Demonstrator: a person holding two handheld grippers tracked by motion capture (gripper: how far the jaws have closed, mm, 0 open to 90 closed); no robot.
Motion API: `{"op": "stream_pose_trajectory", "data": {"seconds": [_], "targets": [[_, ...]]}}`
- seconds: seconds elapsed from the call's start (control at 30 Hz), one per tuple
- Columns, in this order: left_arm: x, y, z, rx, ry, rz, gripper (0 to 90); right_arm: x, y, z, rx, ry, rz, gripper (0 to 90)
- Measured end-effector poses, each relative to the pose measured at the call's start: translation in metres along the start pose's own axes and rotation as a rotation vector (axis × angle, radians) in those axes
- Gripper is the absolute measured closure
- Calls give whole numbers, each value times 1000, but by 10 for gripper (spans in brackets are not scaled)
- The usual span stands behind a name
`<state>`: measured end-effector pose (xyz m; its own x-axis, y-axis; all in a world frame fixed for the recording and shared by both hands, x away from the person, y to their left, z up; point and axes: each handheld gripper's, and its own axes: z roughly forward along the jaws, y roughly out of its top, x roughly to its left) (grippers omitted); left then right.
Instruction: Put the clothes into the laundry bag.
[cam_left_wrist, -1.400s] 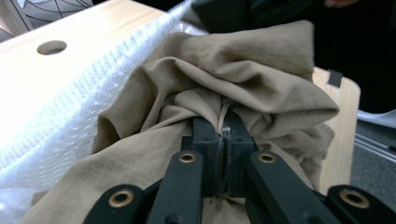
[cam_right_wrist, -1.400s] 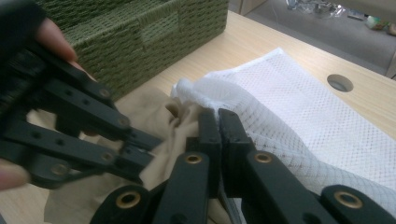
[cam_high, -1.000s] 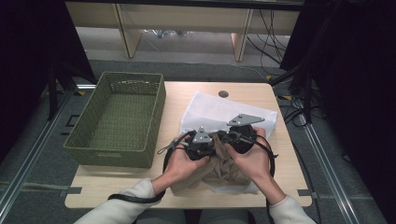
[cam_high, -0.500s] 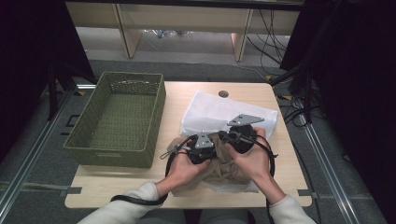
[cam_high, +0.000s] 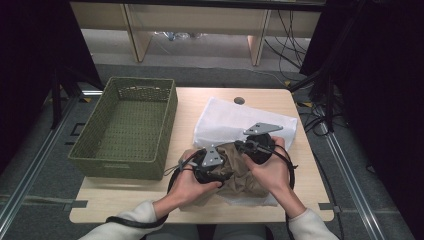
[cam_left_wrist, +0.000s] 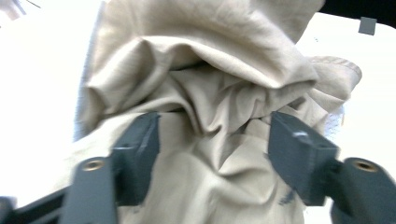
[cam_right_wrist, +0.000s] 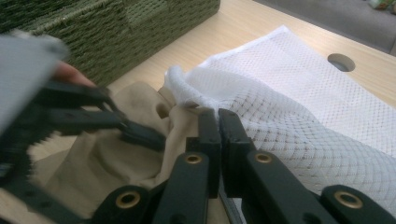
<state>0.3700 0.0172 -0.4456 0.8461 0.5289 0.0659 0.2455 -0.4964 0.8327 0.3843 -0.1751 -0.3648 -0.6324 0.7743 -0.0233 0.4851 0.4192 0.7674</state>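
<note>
A crumpled beige cloth (cam_high: 245, 176) lies at the mouth of a white mesh bag (cam_high: 230, 120) on the table. In the left gripper view the cloth (cam_left_wrist: 210, 70) bunches between the jaws of my left gripper (cam_left_wrist: 215, 135), which have just been opening and stand wide apart. From above, the left gripper (cam_high: 226, 164) sits on the cloth's left side. My right gripper (cam_right_wrist: 218, 116) is shut on the rim of the mesh bag (cam_right_wrist: 289, 93), next to the cloth (cam_right_wrist: 116, 158). The high view has the right gripper (cam_high: 241, 146) at the bag's front edge.
A green woven basket (cam_high: 170, 125) stands at the left of the wooden table (cam_high: 125, 200), and its wall (cam_right_wrist: 116, 32) is close behind the left gripper (cam_right_wrist: 93, 116). A round cable hole (cam_high: 239, 100) is at the table's back. Cables trail from both grippers.
The left gripper's jaws have opened and released the pinch on the beige cloth; the left hand has shifted slightly toward the person. The right gripper has stayed put, still shut.
</note>
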Motion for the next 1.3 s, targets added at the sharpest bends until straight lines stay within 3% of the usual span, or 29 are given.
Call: {"op": "stream_pose_trajectory", "data": {"seconds": [0.03,0.07,0.17,0.23,0.33,0.5,0.57,0.63,0.67,0.8,0.97,1.17,1.2,1.23,1.3], "targets": [[0,-1,-5,4,11,19,298,0,0,0,1,-1,0,899],[-2,-3,-9,-2,21,0,281,0,0,0,-1,-3,4,899],[-2,-10,-19,11,24,13,255,0,1,0,0,-5,-12,899],[0,-16,-22,36,30,26,233,2,1,-1,7,-12,17,898],[2,-25,-24,69,47,13,202,2,1,-1,10,-11,17,898],[11,-40,-9,179,36,15,155,1,1,1,11,0,0,899],[9,-45,-1,199,24,26,156,3,0,2,9,-1,8,899],[8,-46,5,210,22,26,171,1,0,2,10,0,-21,899],[7,-46,7,212,19,34,189,3,0,3,5,1,3,898],[7,-45,12,228,32,60,331,2,0,2,10,-3,-13,898],[7,-48,18,244,38,55,505,5,-1,3,24,0,17,899],[6,-47,22,250,40,56,683,3,-1,5,17,-2,-31,899],[6,-47,21,249,40,55,706,6,-1,4,32,1,6,899],[6,-48,21,249,38,55,734,4,-1,5,24,8,-18,899],[6,-48,21,240,39,44,770,5,-1,4,24,9,0,899]]}}
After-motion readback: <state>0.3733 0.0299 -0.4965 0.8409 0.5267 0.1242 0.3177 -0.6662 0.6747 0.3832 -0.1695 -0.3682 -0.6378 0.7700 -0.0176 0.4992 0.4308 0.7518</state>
